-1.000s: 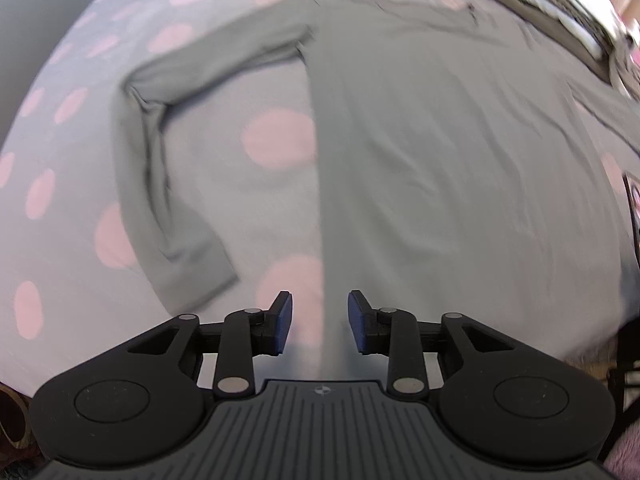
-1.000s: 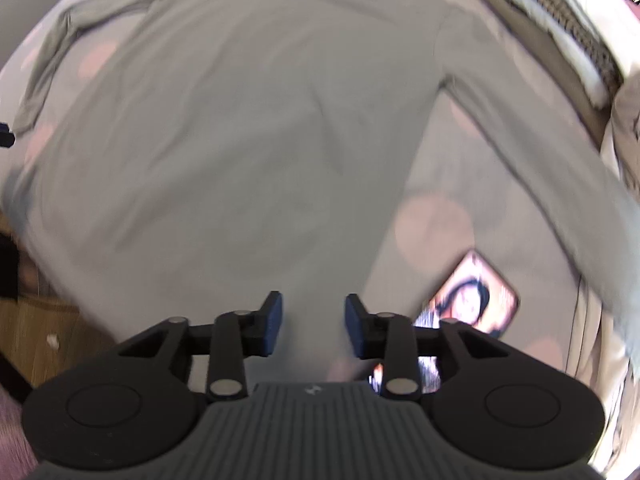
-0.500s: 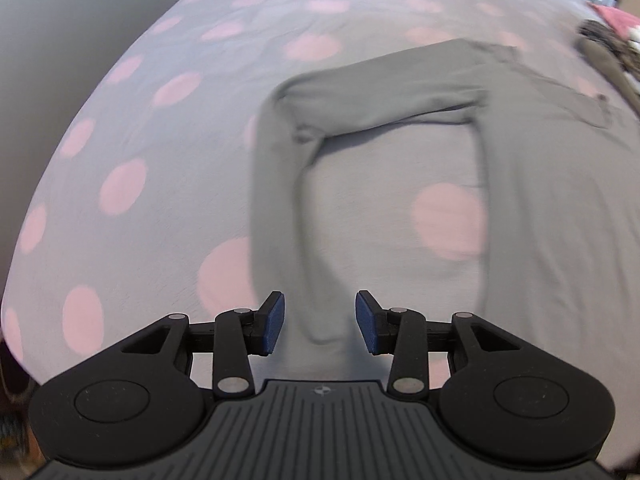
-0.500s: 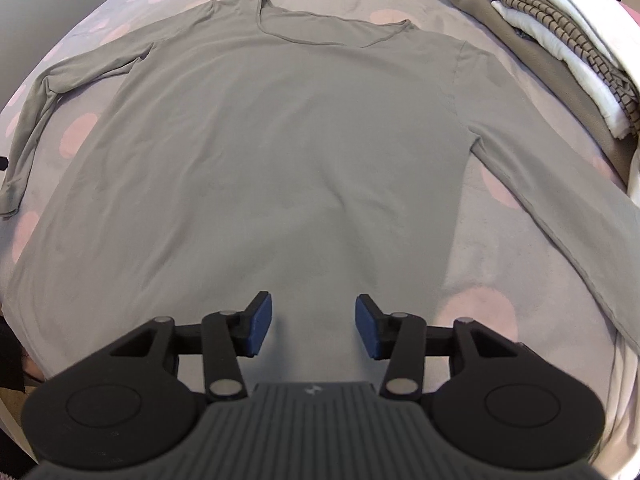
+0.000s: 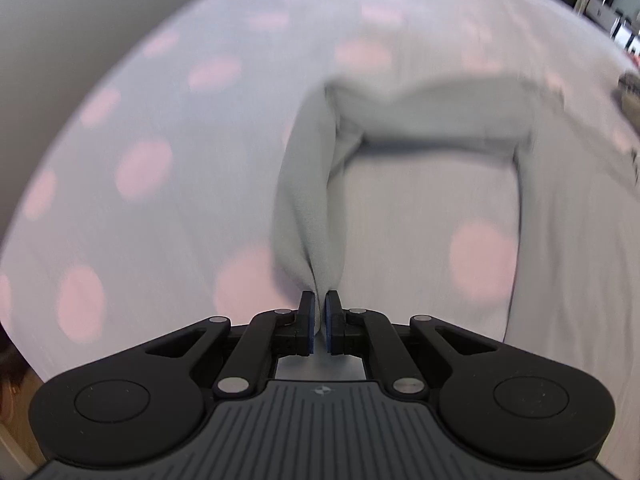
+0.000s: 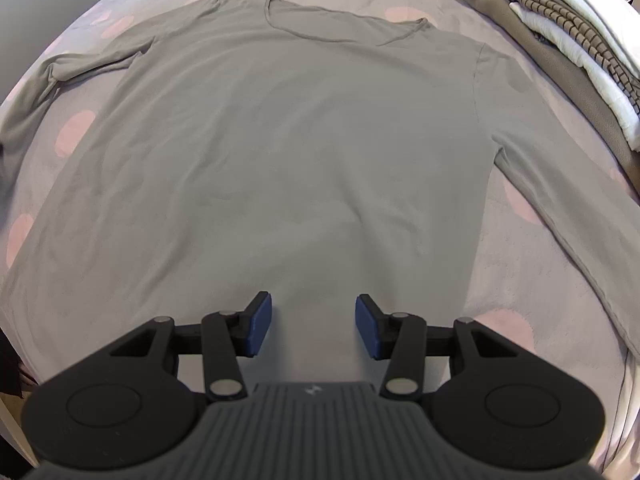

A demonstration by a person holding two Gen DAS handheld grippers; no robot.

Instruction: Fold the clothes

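Note:
A grey long-sleeved shirt (image 6: 288, 152) lies flat, front up, on a grey bedspread with pink dots (image 6: 520, 320). My left gripper (image 5: 319, 312) is shut on the cuff end of the shirt's left sleeve (image 5: 308, 200), which rises bent from the bed; the view is blurred. My right gripper (image 6: 313, 322) is open and empty, hovering over the shirt's lower hem near the middle. The right sleeve (image 6: 560, 216) runs out to the right edge.
A stack of folded clothes (image 6: 560, 36), brown, striped and white, lies at the back right of the bed. The bed's near edge and dark floor show at the lower left of the right wrist view (image 6: 12, 360). A wall (image 5: 60, 40) stands left.
My left gripper swung left to the sleeve's cuff, closed on it and lifted it. My right gripper moved from the shirt's right side to over its middle hem and stayed open.

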